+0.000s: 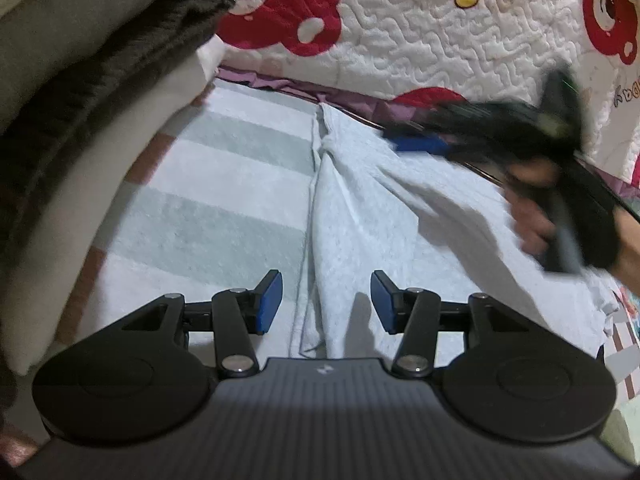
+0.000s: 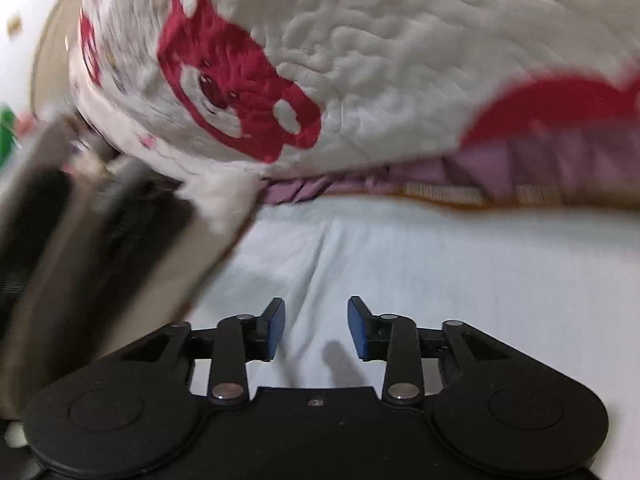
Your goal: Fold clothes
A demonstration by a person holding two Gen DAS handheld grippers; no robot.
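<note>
The pale blue garment (image 1: 360,208) lies on the bed beside the bear quilt (image 1: 440,40), its long crease running straight ahead from the wide, empty left tool (image 1: 326,304), nearer than the likewise wide, empty right tool (image 2: 316,328).

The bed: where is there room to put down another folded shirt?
Free: the striped sheet between the folded pile and the pale blue garment. Crowded: the pile's side, and the far edge under the bear quilt.
</note>
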